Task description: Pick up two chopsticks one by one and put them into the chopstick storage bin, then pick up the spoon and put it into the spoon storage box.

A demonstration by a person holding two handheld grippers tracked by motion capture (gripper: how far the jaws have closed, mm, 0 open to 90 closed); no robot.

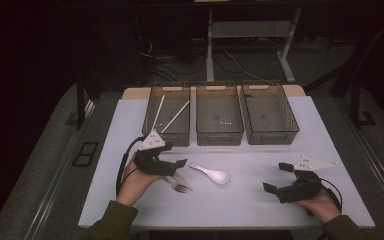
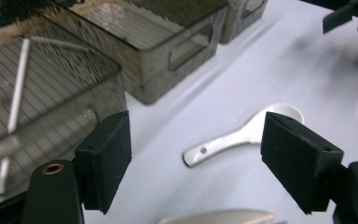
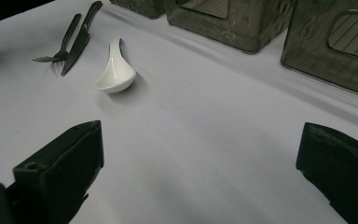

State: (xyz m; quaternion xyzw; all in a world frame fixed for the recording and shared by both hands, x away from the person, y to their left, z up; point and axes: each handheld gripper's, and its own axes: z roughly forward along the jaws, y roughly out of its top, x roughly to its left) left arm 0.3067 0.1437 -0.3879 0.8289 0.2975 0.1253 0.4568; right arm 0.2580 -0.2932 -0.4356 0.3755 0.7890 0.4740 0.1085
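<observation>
A glossy white ceramic spoon (image 1: 211,173) with a holed handle lies mid-table on the smooth pale table (image 1: 240,200). Left of it lie a metal fork (image 1: 178,186) and knife (image 1: 182,181). Three translucent ribbed bins (image 1: 219,115) stand at the far side; the left one holds white chopsticks (image 1: 174,117). The left gripper (image 1: 172,167) and right gripper (image 1: 275,177) both gape wide, holding nothing.

white spoon (image 1: 211,173) | flat on table, bowl up | fork (image 1: 176,184) and knife (image 1: 182,180) side by side, just left
</observation>
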